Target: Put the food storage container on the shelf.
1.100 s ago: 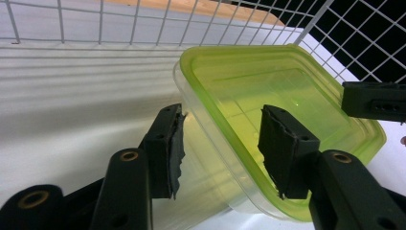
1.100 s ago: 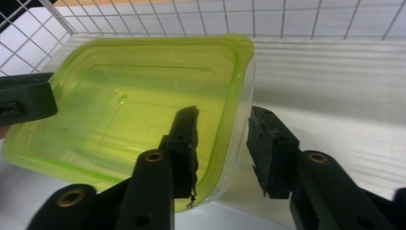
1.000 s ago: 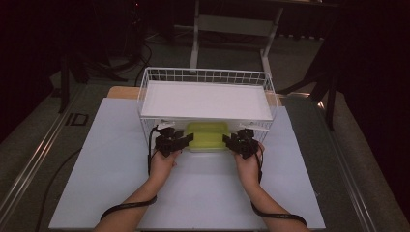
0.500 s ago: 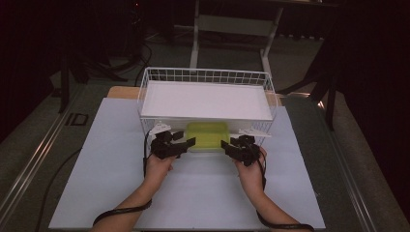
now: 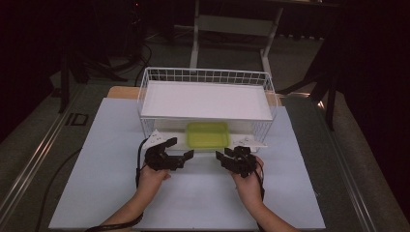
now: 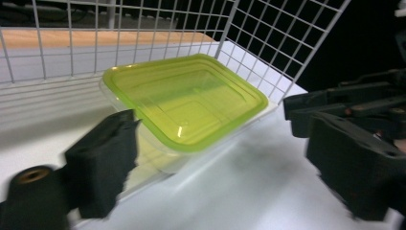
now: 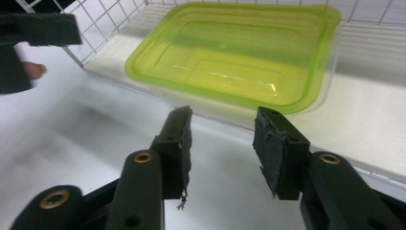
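While both hands sat near the table's front edge, the left gripper and the right gripper hung released, jaws spread and holding nothing, each just short of the green-lidded container. That one container lay under the shelf, at the open front of the wire basket, resting on its white bottom board, with neither gripper touching it. Judging by this, the step in hand was a release or an approach at the container; I could not tell which. A next grasp would call for both grippers to close in on its short ends evenly. Counted: two grippers, one container, one basket, one white shelf.
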Demonstrator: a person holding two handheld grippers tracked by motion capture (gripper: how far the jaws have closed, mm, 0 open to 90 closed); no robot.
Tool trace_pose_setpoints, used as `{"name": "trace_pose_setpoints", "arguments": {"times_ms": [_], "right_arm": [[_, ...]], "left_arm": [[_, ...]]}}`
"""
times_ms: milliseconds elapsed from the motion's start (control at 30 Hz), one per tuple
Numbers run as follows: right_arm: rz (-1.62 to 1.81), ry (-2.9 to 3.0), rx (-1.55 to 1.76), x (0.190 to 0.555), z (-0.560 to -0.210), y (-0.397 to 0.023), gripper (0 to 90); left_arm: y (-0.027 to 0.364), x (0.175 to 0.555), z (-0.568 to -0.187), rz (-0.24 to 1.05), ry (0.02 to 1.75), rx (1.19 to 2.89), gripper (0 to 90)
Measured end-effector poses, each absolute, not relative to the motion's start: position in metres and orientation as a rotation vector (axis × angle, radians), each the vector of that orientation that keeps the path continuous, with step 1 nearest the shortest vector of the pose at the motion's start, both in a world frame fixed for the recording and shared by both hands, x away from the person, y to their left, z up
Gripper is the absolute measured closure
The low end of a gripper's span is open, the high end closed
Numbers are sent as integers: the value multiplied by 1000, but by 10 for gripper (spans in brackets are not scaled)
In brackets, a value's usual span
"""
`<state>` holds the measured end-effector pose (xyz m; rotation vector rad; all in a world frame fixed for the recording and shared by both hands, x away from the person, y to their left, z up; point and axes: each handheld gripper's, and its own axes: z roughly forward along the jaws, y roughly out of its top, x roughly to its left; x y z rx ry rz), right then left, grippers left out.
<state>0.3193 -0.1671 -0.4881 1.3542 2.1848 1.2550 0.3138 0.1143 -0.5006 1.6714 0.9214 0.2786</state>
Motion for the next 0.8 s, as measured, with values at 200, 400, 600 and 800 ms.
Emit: {"name": "trace_pose_setpoints", "arguments": {"times_ms": [200,400,600,800], "right_arm": [[1198,2260,1332,319,-497,-157,845],[1155,2328,1314,322,-508,-145,898],[1134,2325,1344,337,-515,-139,898],[1126,2305,1392,356,-517,-136,898]], "left_arm": [[112,298,-504,349,906,1726,26],[115,289,-510,342,895,1716,24],[118,286,-515,372,948,1673,22],[116,285,-515,385,935,1699,22]]}}
